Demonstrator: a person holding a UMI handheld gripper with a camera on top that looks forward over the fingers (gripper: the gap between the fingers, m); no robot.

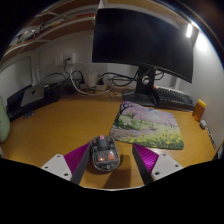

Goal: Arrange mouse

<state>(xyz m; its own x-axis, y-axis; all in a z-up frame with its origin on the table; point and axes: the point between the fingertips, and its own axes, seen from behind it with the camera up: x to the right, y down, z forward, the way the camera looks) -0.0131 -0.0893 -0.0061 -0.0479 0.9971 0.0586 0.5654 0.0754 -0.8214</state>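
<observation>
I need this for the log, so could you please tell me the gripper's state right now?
Gripper: closed on the mouse, both pads pressing its sides, short of the mouse pad.

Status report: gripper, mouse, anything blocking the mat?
Gripper shut on mouse. Mouse short of mat. Mat bare, path clear.

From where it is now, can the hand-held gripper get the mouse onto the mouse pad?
Probably yes: the hand-held gripper holds the mouse, and the mouse pad lies just ahead, its near part bare.
</observation>
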